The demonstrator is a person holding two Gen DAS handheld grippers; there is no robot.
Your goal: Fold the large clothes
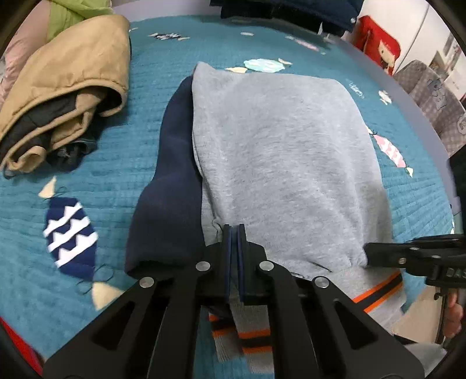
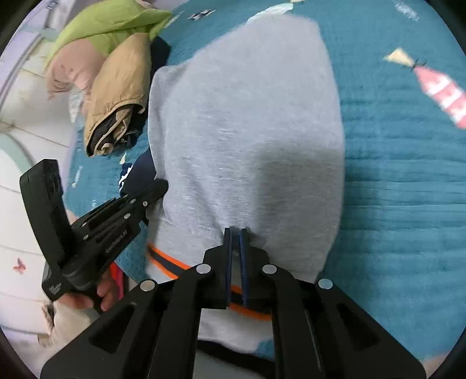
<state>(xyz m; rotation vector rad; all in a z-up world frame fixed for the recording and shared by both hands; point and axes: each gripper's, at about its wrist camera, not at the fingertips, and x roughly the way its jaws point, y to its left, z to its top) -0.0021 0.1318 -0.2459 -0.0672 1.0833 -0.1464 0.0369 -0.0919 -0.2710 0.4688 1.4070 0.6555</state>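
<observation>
A grey sweatshirt (image 1: 279,145) with a navy sleeve (image 1: 171,186) and an orange-and-black striped hem (image 1: 378,291) lies on the teal bedspread (image 1: 110,175). My left gripper (image 1: 234,230) is shut on the sweatshirt's near edge beside the navy sleeve. My right gripper (image 2: 236,233) is shut on the same near edge of the sweatshirt (image 2: 247,116), further right. The right gripper shows in the left wrist view (image 1: 367,253), and the left gripper shows in the right wrist view (image 2: 163,185).
A folded tan jacket (image 1: 67,87) lies at the left of the bed, also in the right wrist view (image 2: 119,96). A green and pink garment (image 2: 96,38) lies behind it. Dark clothes (image 1: 279,8) sit at the far edge. The bed's near edge is below the grippers.
</observation>
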